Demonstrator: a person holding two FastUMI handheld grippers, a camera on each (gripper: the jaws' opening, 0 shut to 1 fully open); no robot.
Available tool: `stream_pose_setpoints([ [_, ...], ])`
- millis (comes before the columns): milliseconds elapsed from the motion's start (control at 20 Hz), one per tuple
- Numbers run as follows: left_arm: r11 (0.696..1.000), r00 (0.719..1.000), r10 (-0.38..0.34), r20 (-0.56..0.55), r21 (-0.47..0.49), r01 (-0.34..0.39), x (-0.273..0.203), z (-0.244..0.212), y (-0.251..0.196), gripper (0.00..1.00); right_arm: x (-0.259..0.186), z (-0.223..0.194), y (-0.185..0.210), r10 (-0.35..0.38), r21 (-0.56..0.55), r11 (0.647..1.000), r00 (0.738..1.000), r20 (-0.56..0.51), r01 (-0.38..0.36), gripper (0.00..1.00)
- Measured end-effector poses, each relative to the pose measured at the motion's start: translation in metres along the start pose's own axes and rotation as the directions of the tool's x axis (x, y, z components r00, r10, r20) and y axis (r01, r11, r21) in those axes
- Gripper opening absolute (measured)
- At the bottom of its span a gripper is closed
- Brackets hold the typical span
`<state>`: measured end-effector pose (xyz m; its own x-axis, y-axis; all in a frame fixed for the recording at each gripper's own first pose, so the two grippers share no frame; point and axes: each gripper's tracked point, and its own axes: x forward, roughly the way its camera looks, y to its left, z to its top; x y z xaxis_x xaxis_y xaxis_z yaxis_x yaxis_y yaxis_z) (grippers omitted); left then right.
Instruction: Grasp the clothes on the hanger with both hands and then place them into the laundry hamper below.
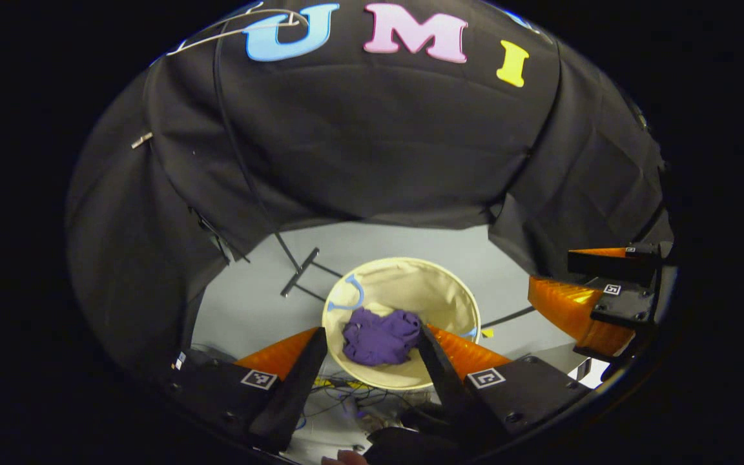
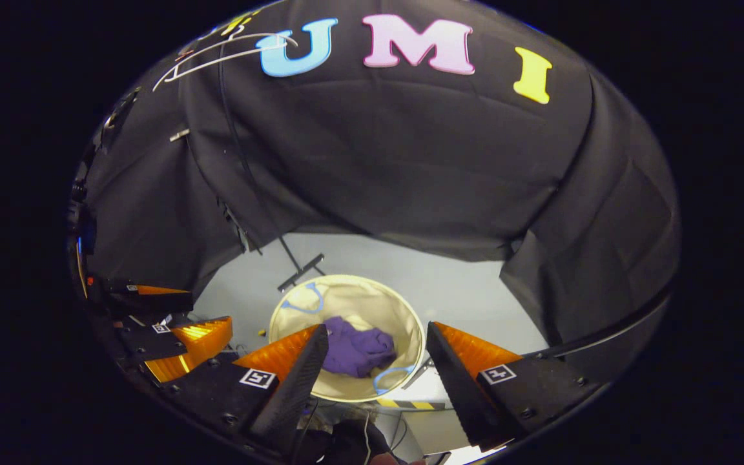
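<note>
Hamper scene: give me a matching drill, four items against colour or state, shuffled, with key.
Column one:
1. laundry hamper
2. purple garment
3. left gripper
4. hanger

Column two:
A. white wire, bare, up at the booth wall
B. open, holding nothing, above the hamper
C. cream, round, standing on the grey floor
D. crumpled, lying inside the hamper

Pairs: 1-C, 2-D, 3-B, 4-A
</note>
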<state>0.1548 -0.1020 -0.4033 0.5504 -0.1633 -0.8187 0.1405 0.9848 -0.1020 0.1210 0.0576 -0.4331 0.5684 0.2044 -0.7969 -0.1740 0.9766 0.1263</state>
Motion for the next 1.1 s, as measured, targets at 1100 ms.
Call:
stream_pose_setpoints([
  [1100, 1.0, 0.735, 0.017, 0.678, 0.001, -0.025, -0.312, 0.141, 0.064, 0.91, -0.277, 0.172, 0.051, -0.21, 0.125, 0.978, 0.77, 0.603, 0.17, 0.98],
])
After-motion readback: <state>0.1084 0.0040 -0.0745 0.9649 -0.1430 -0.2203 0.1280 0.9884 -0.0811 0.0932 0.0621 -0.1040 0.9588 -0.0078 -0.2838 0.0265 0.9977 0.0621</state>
